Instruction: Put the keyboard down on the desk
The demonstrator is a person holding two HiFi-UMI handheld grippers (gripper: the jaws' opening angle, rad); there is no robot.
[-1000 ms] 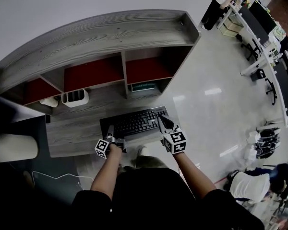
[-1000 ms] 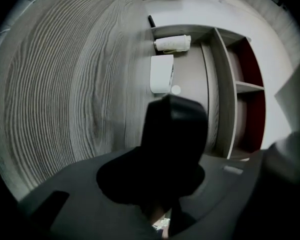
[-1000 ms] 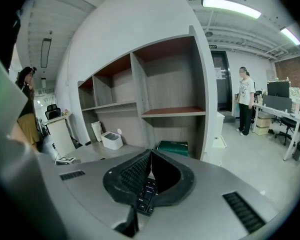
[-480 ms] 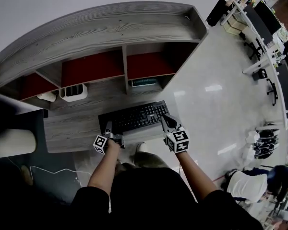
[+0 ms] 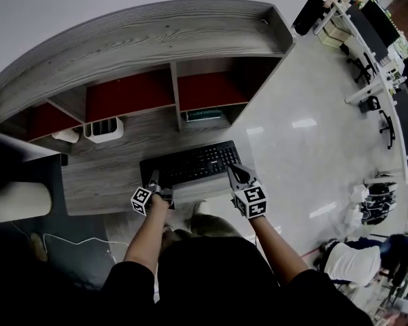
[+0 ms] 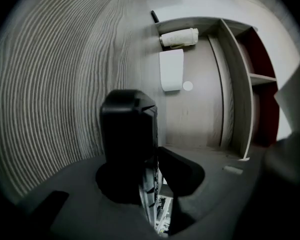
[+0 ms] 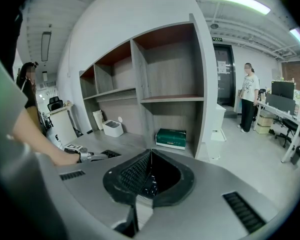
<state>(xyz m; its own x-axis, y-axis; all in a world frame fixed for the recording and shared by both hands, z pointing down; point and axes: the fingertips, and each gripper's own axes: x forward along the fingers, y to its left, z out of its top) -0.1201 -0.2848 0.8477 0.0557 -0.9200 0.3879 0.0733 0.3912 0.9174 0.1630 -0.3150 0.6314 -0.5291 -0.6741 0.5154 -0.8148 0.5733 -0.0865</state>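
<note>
A black keyboard (image 5: 190, 163) hangs flat over the front right part of the grey wood desk (image 5: 102, 175); I cannot tell whether it touches the top. My left gripper (image 5: 154, 182) is shut on its near left corner. In the left gripper view the jaws (image 6: 155, 159) pinch the thin keyboard edge (image 6: 151, 189). My right gripper (image 5: 232, 174) is shut on the near right corner. In the right gripper view the keys (image 7: 150, 184) show between its jaws (image 7: 147, 176), and the left gripper (image 7: 82, 156) shows across the keyboard.
A white container (image 5: 104, 130) and a pale roll (image 5: 69, 136) stand at the back left of the desk. A green box (image 5: 204, 115) lies in the lower shelf of the hutch (image 5: 156, 39). A person (image 7: 249, 96) stands far off on the right.
Both grippers and the keyboard have sunk a little toward the desk top. Both grips have held.
</note>
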